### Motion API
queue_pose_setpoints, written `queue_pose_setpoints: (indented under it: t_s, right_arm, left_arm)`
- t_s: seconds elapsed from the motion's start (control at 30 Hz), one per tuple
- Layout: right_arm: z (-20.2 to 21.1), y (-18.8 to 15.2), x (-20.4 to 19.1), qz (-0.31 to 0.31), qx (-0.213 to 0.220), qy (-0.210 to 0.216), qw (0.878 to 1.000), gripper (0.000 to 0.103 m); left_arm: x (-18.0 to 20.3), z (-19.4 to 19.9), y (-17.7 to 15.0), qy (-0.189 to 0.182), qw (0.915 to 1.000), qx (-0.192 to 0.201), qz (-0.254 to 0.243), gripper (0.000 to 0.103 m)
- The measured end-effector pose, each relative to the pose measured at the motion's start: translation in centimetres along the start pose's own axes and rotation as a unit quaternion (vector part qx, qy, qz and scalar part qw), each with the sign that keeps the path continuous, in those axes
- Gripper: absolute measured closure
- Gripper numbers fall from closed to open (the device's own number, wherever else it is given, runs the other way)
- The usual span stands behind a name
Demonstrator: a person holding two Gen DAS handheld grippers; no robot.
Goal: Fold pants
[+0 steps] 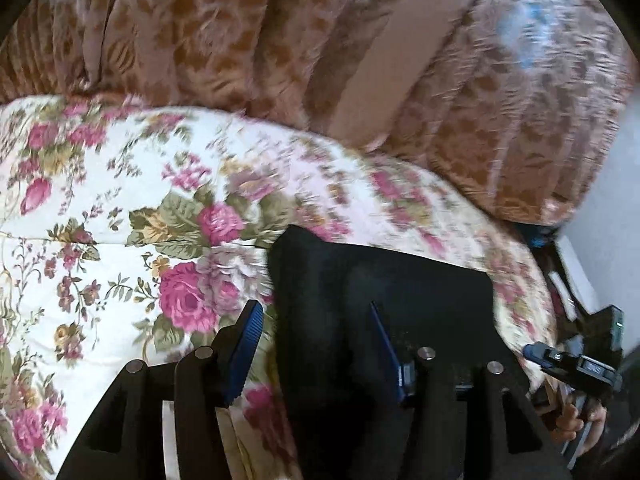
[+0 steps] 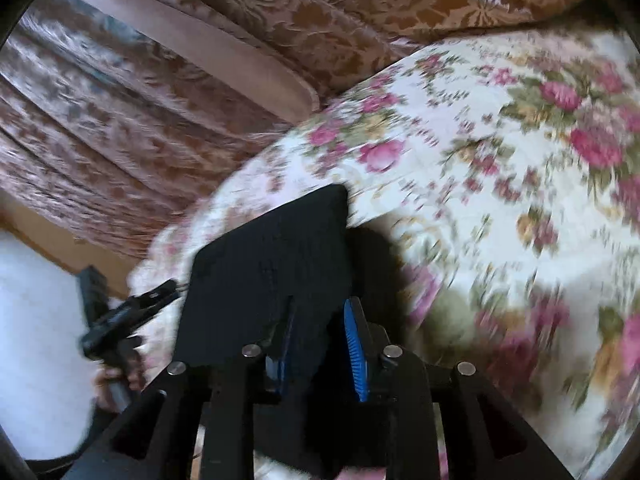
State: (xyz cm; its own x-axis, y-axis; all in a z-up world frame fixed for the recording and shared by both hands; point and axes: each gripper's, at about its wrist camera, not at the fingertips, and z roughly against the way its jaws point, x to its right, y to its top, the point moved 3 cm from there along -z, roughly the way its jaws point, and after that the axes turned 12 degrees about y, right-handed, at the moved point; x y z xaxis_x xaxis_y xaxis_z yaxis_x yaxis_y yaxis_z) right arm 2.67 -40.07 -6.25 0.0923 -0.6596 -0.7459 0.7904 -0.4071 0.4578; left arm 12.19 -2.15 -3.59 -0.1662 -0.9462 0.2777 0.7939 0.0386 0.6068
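Late stage, by the look of it: pants [image 1: 380, 280] already lie as a compact black rectangle on the floral quilt [image 1: 100, 208], centre-bottom in both wrist views. Probably a final tidy or release after the last fold, though motion blur keeps me unsure.

Left gripper [image 1: 316, 344]: fingers spread; left pad over the quilt, right pad over the black cloth, the pants' left edge between them. Nothing visibly pinched. In the right view it shows at lower left [image 2: 160, 292], beside the pants' left edge.

Right gripper [image 2: 320, 344]: fingers apart, narrower gap, black cloth between the pads; pads don't appear to press it. It shows at lower right in the left view [image 1: 536, 350], just off the pants.

Next move likely calls for backing both grippers off without dragging the stack, or pressing the top layer flat.

Materials: pants are matte, dark, soft, with squared corners, no clear creases visible. Quilt is puffy cotton, pink roses on cream. Behind it, brown patterned upholstery [image 2: 280, 40], shiny and ridged. Finger pads are ribbed blue.
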Motion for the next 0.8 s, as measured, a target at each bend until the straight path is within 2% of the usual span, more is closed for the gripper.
queue_pose_setpoints:
  t_s: [0.13,0.33,0.43,0.5,0.67,0.73,0.77,0.8]
  right_arm:
    - [2.3,-3.3,-1.6,-0.028,-0.004,0.042,0.999,0.076]
    - [2.8,-8.4,-2.0,-0.081,-0.006,0.095,0.992,0.075]
    - [2.0,-9.0,-1.1,-0.116,0.014,0.109,0.987,0.073]
    - [1.2,-9.1,-0.2,-0.139,0.025,0.101,0.985,0.073]
    - [0.6,-8.6,0.7,-0.172,0.06,0.104,0.978,0.073]
    - [0.2,-8.3,0.7,-0.17,0.066,0.103,0.978,0.075]
    - [0.1,-8.0,0.5,-0.162,0.066,0.101,0.979,0.08]
    - [0.0,-7.9,0.1,-0.148,0.065,0.092,0.983,0.09]
  left_arm:
    - [1.7,2.7,-2.8,-0.044,0.9977,-0.003,-0.052,0.048]
    - [3.9,4.1,-7.5,-0.07,0.9929,-0.024,-0.094,0.048]
    - [4.7,4.2,-9.2,-0.077,0.9921,-0.031,-0.094,0.047]
    - [5.1,4.6,-9.8,-0.077,0.9916,-0.025,-0.101,0.046]
    - [5.0,5.2,-10.1,-0.09,0.9918,-0.023,-0.087,0.045]
    - [4.7,5.7,-9.8,-0.1,0.9918,-0.016,-0.078,0.045]
    - [4.5,6.1,-9.6,-0.105,0.9917,-0.012,-0.073,0.045]
    - [4.3,6.5,-9.4,-0.11,0.9915,-0.007,-0.069,0.045]
